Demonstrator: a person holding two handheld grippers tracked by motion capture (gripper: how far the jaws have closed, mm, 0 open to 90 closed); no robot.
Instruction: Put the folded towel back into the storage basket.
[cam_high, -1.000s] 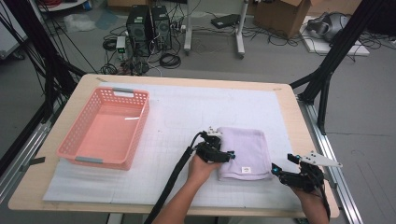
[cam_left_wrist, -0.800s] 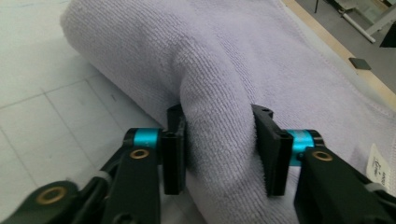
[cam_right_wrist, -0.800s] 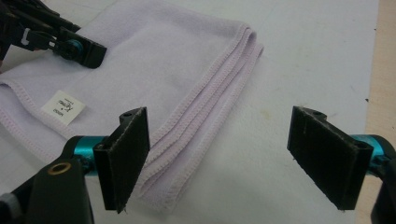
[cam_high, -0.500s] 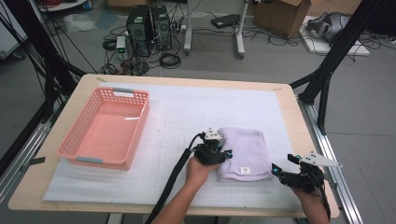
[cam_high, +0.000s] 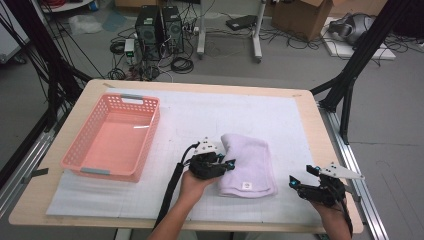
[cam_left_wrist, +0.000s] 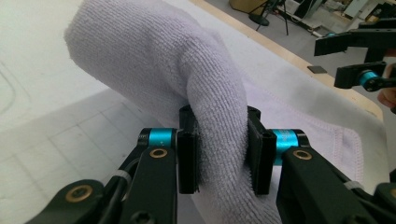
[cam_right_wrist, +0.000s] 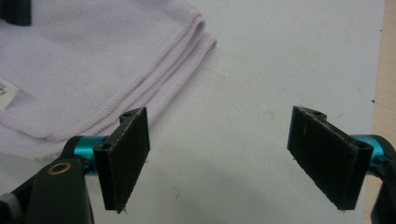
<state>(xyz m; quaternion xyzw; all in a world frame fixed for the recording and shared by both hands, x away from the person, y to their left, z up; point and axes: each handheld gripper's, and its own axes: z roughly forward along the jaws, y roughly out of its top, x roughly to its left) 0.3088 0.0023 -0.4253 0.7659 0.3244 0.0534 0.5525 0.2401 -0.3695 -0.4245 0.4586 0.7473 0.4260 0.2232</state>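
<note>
While a person's left hand (cam_high: 192, 182) reaches in from the near edge of the table, the black two-jaw left gripper (cam_high: 227, 164) pinches a thick fold of the pale lilac terry-cloth towel (cam_high: 250, 162), its jaws having just closed in on the fabric. Seen from the left gripper view, the two black pads (cam_left_wrist: 187, 156) press on either side of a raised ridge of the towel (cam_left_wrist: 177, 79), which humps up above them and away toward the far side, while the rest of the cloth lies flat on the mat beyond. That folded towel sits on the white gridded mat (cam_high: 200, 115) at the near right of the centre of the light wooden table (cam_high: 310, 125), a small white label (cam_high: 246, 186) showing near its near edge.

At the near right corner, the black right gripper (cam_high: 296, 181) hangs over the mat just right of the towel without touching it, its jaws standing wide apart with nothing between them. From the right gripper view, the stitched, layered corner of the towel (cam_right_wrist: 93, 60) lies to the far left of the open pads (cam_right_wrist: 126, 156), with bare mat in the gap.

Well to the left, a salmon-pink plastic basket with latticed walls (cam_high: 152, 132) rests on the mat's left part, apart from both grippers. Beyond the table's far edge, black computer towers (cam_high: 160, 22) and tangled cables stand on the grey floor.
</note>
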